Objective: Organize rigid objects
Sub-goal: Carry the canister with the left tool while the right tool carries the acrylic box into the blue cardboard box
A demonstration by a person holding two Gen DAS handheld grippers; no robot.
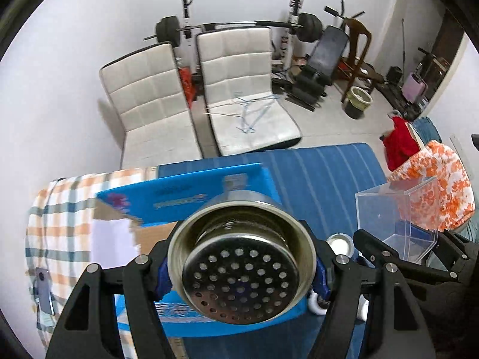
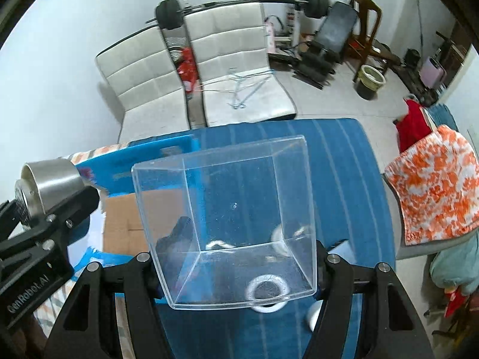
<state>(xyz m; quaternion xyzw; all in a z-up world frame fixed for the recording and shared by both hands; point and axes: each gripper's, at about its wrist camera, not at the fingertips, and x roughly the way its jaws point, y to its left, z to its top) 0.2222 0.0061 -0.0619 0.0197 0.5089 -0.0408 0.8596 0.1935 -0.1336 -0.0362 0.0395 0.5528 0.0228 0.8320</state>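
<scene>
My left gripper is shut on a steel strainer cup, a round metal cup with a perforated bottom facing the camera, held above the open blue cardboard box. The cup and left gripper also show at the left of the right wrist view. My right gripper is shut on a clear plastic box, held above the blue striped table. That box shows at the right of the left wrist view, with the right gripper below it.
White rings and small white round items lie on the blue cloth beneath the grippers. A checked cloth covers the table's left. Two white chairs and gym gear stand behind. An orange-patterned cloth lies at the right.
</scene>
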